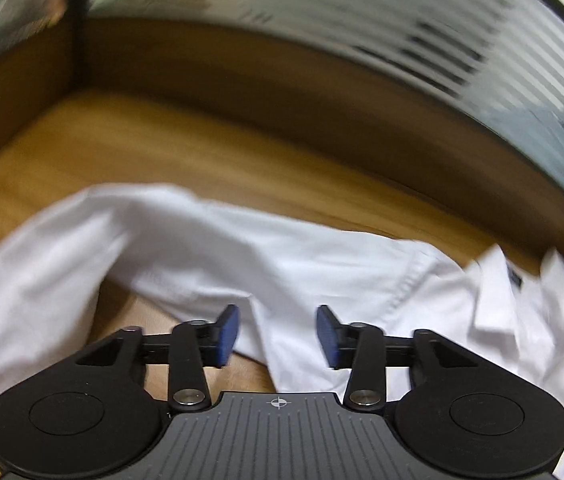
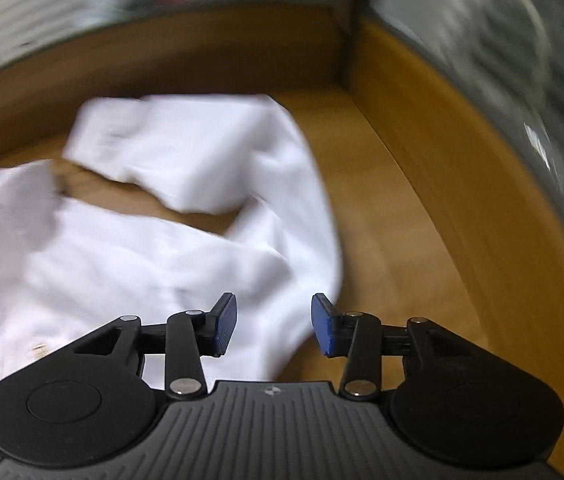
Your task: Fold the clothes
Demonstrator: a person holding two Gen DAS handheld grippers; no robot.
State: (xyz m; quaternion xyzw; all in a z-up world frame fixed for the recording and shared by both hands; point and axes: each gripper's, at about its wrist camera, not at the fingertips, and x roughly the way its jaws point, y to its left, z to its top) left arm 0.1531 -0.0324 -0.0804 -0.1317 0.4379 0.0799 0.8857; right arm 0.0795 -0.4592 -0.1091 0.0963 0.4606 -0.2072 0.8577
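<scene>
Left wrist view shows the left gripper [image 1: 277, 334] at the lower centre of the frame, its 2 blue pads [image 1: 229, 334] standing apart with nothing pinched between them; white cloth lies below the gap but neither pad presses on it. Across the middle of that frame a white shirt [image 1: 282, 264] sprawls on a wooden table [image 1: 129, 144], with 1 sleeve [image 1: 41, 248] bending down toward the lower left and the collar [image 1: 498, 280] at the right edge, where a small dark label shows inside it. Behind the table a low wooden wall [image 1: 282, 92] curves across the upper half, and above it a blurred surface with pale horizontal stripes fills the upper right. Right wrist view shows the right gripper [image 2: 273, 326] at the lower centre, its 2 blue pads [image 2: 322, 330] likewise apart and gripping nothing; the shirt's edge runs under the gap. In this frame the shirt [image 2: 121, 264] covers the left half, and another sleeve [image 2: 185, 148] lies folded back in the upper middle, leaving a patch of bare table [image 2: 394, 208] between sleeve and body and a wide strip at the right. Both frames are smeared with motion blur, so fine detail of the cloth cannot be told.
</scene>
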